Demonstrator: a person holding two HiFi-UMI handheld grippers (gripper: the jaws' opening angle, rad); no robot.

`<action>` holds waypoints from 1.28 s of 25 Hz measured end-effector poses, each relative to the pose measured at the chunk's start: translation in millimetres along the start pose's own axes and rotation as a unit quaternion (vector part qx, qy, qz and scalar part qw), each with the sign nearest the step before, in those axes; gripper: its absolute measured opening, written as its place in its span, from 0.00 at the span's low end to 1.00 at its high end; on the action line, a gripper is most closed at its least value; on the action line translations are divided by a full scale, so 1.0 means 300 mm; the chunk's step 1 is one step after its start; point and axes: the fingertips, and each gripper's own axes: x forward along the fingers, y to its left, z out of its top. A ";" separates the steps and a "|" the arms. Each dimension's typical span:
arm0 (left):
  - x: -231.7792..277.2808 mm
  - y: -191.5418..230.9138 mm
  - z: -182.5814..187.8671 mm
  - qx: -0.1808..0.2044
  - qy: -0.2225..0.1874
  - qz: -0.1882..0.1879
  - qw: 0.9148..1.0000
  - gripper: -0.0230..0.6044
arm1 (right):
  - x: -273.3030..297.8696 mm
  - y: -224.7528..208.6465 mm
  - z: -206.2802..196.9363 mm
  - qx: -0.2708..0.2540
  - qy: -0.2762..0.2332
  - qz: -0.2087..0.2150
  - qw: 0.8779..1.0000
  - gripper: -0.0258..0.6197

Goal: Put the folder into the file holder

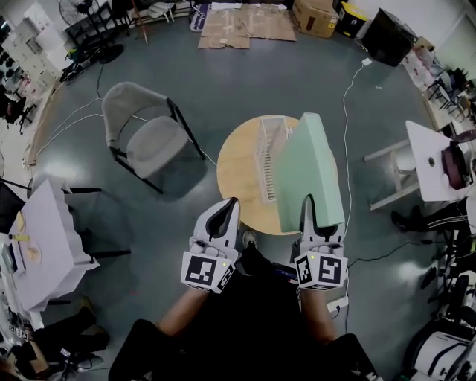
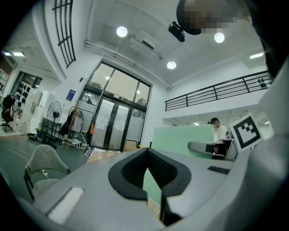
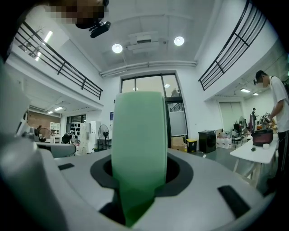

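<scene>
One green folder (image 1: 309, 171), one white file holder (image 1: 269, 156) and one round wooden table (image 1: 238, 178) occupy the middle of the workshop floor. Around them are one grey chair (image 1: 145, 134), two white tables (image 1: 44, 238) (image 1: 428, 160) and one cardboard box (image 1: 316, 16). Two grippers are in view, the left gripper (image 1: 227, 207) and the right gripper (image 1: 318, 212).

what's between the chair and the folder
The file holder, standing on the round table just left of the folder; a strip of floor separates the table from the chair. The head view shows it.
</scene>
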 end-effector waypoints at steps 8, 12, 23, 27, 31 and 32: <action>0.088 0.036 0.001 0.002 0.003 0.012 1.000 0.04 | 0.150 -0.015 -0.022 -0.001 0.000 0.017 1.000 0.26; 0.111 0.046 -0.014 0.001 0.007 0.013 1.000 0.04 | 0.204 -0.017 -0.036 0.001 -0.002 0.019 1.000 0.26; 0.188 0.057 -0.040 -0.003 0.017 0.017 1.000 0.04 | 0.313 -0.034 -0.090 0.005 0.004 0.028 1.000 0.26; 0.213 0.063 -0.048 -0.004 0.019 0.019 1.000 0.04 | 0.346 -0.039 -0.115 0.005 0.007 0.031 0.999 0.26; 0.228 0.075 -0.054 -0.007 0.020 0.023 1.000 0.04 | 0.369 -0.039 -0.139 0.007 0.008 0.033 0.999 0.26; 0.232 0.080 -0.056 -0.006 0.021 0.023 0.999 0.04 | 0.376 -0.038 -0.145 0.007 0.008 0.034 0.999 0.26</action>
